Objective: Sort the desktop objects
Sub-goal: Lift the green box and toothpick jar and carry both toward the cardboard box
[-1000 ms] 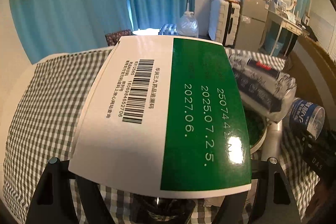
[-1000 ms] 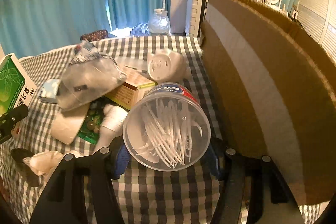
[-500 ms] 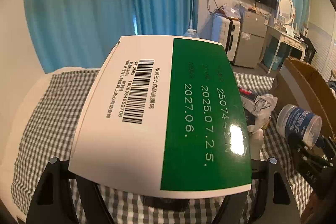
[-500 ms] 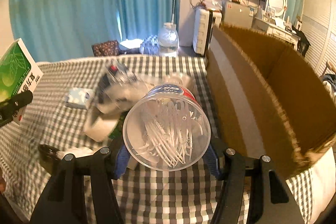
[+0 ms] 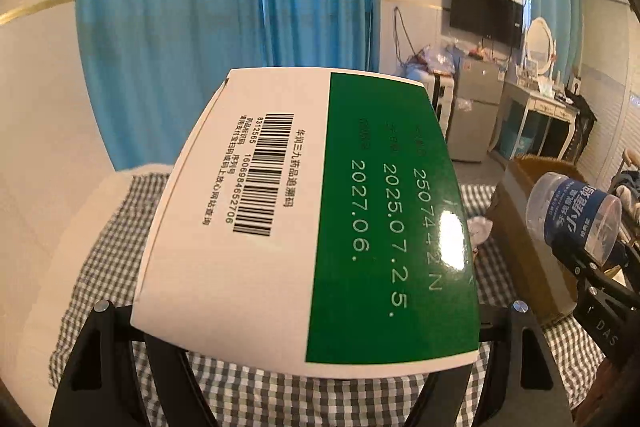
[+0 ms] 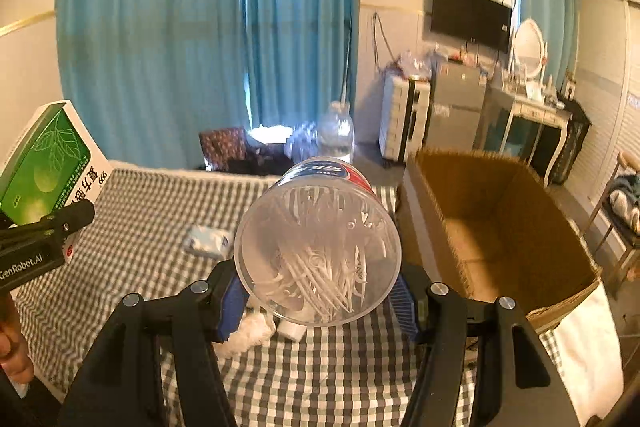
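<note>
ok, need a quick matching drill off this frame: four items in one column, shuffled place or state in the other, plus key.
Items
1. medicine box
2. floss pick jar
3. cardboard box
4. small pale packet

Place or state
A. lying on the checked cloth
B. open-topped, empty inside
C. held in the left gripper
D. held in the right gripper

Pairs: 1-C, 2-D, 3-B, 4-A

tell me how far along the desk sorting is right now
Done: nothing shows in the visible part of the cardboard box. In hand: the left tool holds a green and white medicine box; the right tool holds a clear tub of floss picks. Left: a small packet and white bits on the checked cloth.
</note>
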`<state>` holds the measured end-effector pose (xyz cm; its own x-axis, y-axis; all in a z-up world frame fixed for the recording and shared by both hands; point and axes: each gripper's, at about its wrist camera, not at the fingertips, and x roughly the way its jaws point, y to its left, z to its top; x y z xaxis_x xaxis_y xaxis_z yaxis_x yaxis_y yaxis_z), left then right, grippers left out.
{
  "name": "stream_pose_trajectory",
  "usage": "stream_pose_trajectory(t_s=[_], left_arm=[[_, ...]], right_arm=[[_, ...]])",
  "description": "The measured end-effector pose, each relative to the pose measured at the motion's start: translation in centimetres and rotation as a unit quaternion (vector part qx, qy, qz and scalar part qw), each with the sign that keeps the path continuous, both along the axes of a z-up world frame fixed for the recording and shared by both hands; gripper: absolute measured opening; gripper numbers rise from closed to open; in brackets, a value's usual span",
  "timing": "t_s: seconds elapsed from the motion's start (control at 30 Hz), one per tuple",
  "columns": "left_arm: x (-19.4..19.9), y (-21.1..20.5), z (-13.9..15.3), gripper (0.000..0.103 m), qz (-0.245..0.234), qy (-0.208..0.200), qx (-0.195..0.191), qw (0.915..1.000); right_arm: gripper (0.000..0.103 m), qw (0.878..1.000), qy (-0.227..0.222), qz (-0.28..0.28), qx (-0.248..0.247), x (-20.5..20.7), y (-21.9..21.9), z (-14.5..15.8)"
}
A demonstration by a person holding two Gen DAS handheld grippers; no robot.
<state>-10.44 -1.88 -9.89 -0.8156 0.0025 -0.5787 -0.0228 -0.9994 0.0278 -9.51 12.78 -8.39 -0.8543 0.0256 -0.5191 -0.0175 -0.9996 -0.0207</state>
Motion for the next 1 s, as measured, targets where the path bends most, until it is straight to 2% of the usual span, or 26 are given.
stream_pose_trajectory(t_s=[0.27, 0.53, 0.73, 1.0], left_arm=[[1.8, -0.7, 3.9, 0.081, 0.005, 0.035, 0.012, 0.9993], [2.8, -0.7, 5.9, 0.081, 0.008, 0.050, 0.016, 0.9986], [2.2, 1.9, 7.1, 0.081, -0.012, 0.060, 0.021, 0.9979], [0.9, 7.7, 7.5, 0.081, -0.055, 0.058, 0.028, 0.9964]], right_arm=[[0.060, 0.999, 0.029, 0.024, 0.006, 1.6, -1.2, 4.3], [0.060, 0.998, 0.047, 0.039, -0.001, 3.1, -1.3, 6.8], [0.060, 0.998, 0.056, 0.034, 0.003, 3.9, 0.4, 8.1], [0.060, 0.998, 0.059, -0.001, 0.009, 4.8, 5.5, 9.4]])
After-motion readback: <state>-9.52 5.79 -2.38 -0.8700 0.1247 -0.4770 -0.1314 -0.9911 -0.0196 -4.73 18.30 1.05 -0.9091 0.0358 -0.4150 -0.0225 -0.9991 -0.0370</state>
